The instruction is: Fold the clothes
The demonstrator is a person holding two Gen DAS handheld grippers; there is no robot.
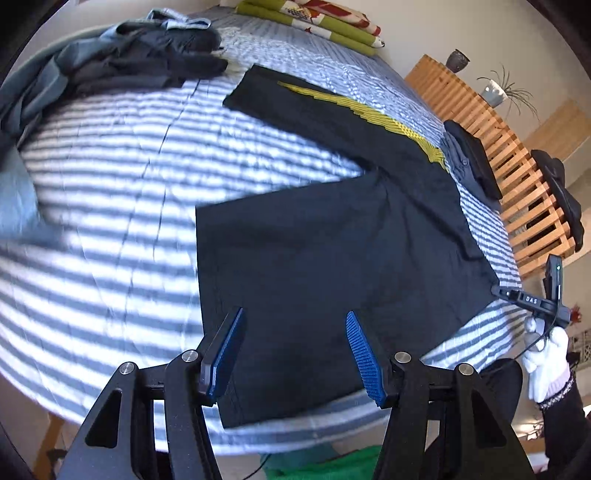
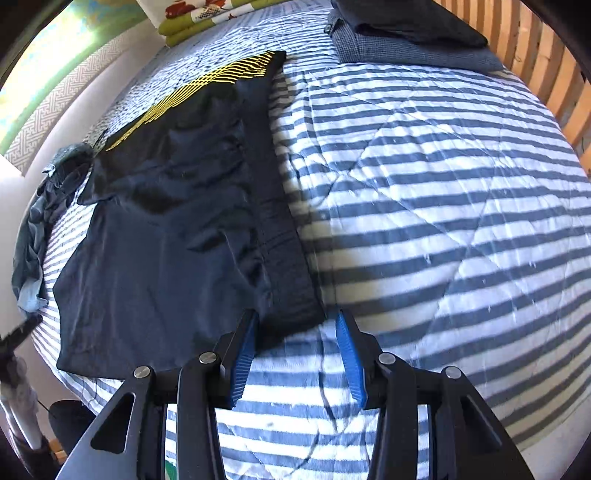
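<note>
Black shorts (image 1: pixel 325 236) with a yellow striped panel (image 1: pixel 369 114) lie flat on the striped bedspread (image 1: pixel 110 206). My left gripper (image 1: pixel 295 321) hovers open over the near leg's hem, nothing between its blue pads. In the right wrist view the same shorts (image 2: pixel 177 221) stretch away to the upper left. My right gripper (image 2: pixel 295 321) stands open at the near corner of the waistband (image 2: pixel 288 258), its left pad at the cloth's edge. In the left wrist view, a white-gloved hand holds the right gripper (image 1: pixel 517 295) at the shorts' far right corner.
A heap of grey and black clothes (image 1: pixel 122 55) lies at the back left. Folded dark garments (image 2: pixel 406 33) are stacked by the wooden slatted headboard (image 1: pixel 498 147). A green patterned folded blanket (image 1: pixel 314 18) sits at the far end. Striped bedspread (image 2: pixel 443 203) extends right.
</note>
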